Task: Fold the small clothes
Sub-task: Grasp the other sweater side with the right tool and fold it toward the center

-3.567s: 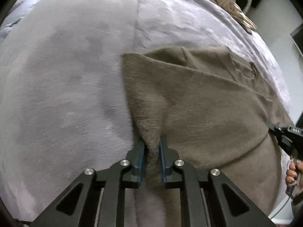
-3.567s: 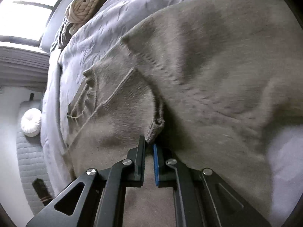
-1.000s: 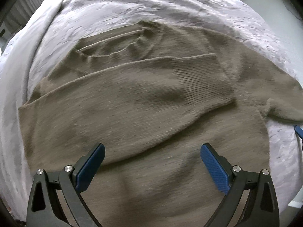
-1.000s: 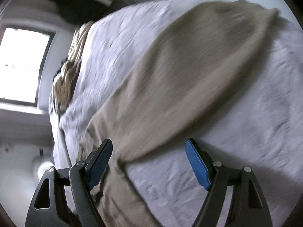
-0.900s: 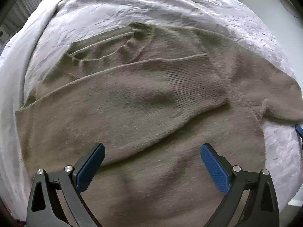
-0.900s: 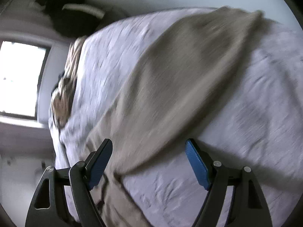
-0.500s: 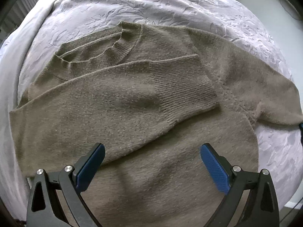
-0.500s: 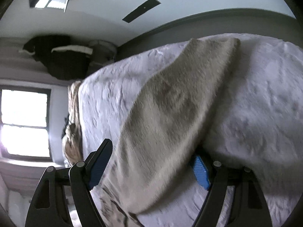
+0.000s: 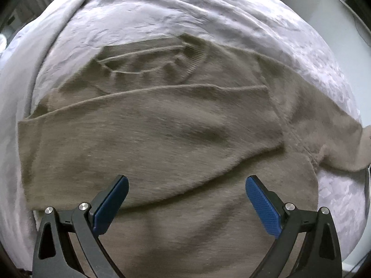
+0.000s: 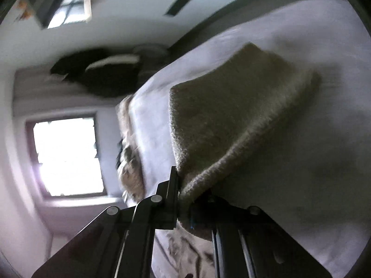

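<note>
The taupe sweater [image 9: 162,134] lies across the frame's centre on the lavender bed [image 9: 185,16], one sleeve folded over its body. The left tool [image 9: 185,199] gapes wide at lower centre; the right tool [image 10: 185,199] pinches the other sleeve [image 10: 231,115], a bright window [image 10: 67,157] at left.

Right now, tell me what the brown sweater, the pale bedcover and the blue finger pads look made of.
Brown sweater: soft fuzzy knit, probably wool-like, ribbed collar. Pale lilac bedcover: matte crinkled woven fabric. Blue finger pads: cross-hatched grip surface, likely rubber or plastic.
</note>
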